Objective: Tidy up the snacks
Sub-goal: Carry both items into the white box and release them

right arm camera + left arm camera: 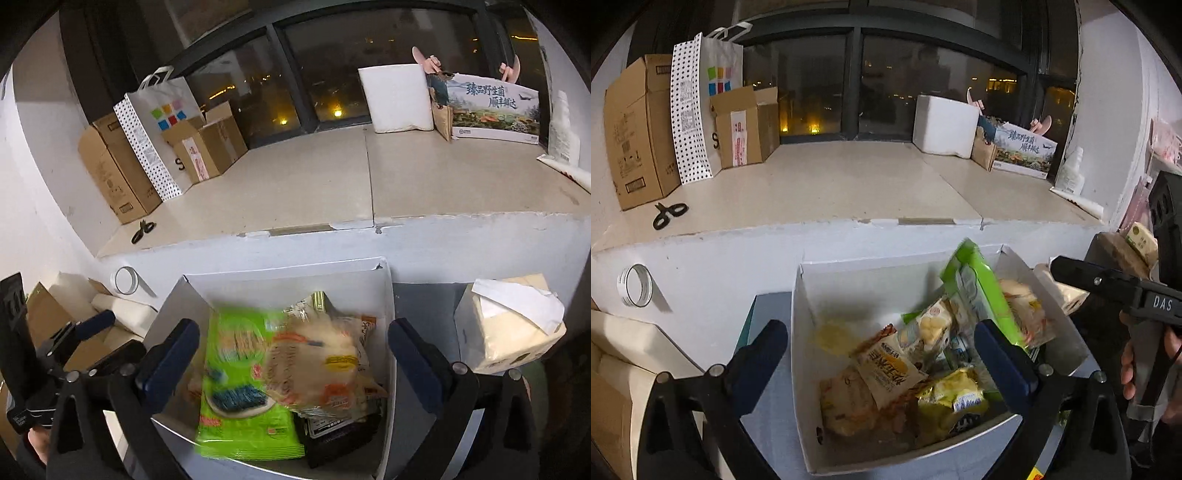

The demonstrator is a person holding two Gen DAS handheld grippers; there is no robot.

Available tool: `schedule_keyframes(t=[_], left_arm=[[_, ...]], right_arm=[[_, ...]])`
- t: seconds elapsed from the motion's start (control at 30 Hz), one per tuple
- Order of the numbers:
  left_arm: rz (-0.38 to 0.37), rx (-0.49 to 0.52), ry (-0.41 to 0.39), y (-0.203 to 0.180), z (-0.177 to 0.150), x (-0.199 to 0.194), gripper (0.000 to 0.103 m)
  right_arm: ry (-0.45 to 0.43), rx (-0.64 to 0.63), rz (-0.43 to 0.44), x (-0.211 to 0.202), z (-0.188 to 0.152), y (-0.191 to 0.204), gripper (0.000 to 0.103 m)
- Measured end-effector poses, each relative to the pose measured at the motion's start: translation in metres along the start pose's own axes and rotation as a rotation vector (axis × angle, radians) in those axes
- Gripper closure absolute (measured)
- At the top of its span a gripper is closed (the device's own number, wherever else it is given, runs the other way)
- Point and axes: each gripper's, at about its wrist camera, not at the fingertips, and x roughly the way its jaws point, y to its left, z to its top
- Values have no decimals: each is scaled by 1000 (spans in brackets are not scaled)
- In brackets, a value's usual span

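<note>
A white cardboard box [803, 314] full of snacks is parked right below the windowsill ledge [820, 184]. The left gripper [881, 350] is held wide open over the box, nothing between its blue pads [1004, 354]. The right gripper [293, 354] is spread wide too, empty, hovering over the same box.

Inside, a bright green snack bag [240, 384] is seen a bit blurred, tilted up against the pile; in the left wrist view it stands leaning toward the box's far right corner. Just beside it, touching, a pale orange-printed packet [325, 369] is lying on top of the heap. A yellow-printed wrapper [890, 369] and a shiny gold packet [949, 398] are piled nearer the front.

On the ledge, black scissors [669, 214] are left near some brown cartons [635, 129]. A roll of tape [635, 285] is stuck low on the wall, and a tissue pack [506, 328] is sitting just right of the box.
</note>
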Motion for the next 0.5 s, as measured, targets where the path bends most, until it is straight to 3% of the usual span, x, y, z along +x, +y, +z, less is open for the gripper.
schedule_keyframes(t=[0.23, 0.5], left_arm=[[8, 15, -15, -2, -7, -17, 0], [-27, 64, -79, -25, -33, -82, 0]], right_arm=[[-33, 4, -26, -20, -7, -9, 0], [-162, -49, 25, -106, -43, -5, 0]])
